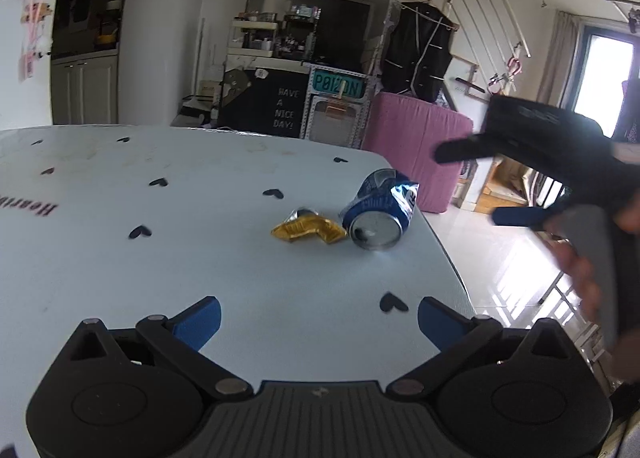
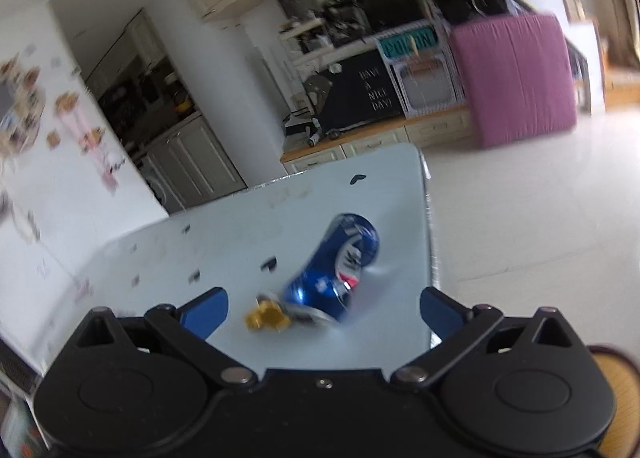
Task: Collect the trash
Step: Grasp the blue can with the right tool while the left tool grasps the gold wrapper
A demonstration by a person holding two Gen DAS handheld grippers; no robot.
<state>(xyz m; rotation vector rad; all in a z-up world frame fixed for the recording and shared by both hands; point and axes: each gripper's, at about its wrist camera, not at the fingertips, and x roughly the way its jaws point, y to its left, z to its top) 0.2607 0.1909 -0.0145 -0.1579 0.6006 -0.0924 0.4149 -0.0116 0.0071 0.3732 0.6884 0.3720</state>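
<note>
Two pieces of trash on the pale bench (image 1: 180,258), near its right edge: a crushed blue can (image 1: 378,214) lying on its side, round end toward the near side, and a crumpled gold wrapper (image 1: 308,230) touching it on the left. Left claw (image 1: 318,322) spread wide, empty, low over the near part of the bench and well short of both pieces. Right claw (image 2: 324,310) also spread wide and empty, angled down at the can from the right, seen in the left view (image 1: 492,186) off the bench edge.

Likely step: closing in on the can with the right claw. Best done by straddling the dented middle of the can, pads square to its sides, then squeezing gently. Risky to clip the round end, since a can this near the edge could roll off. Wrapper better taken separately.
</note>
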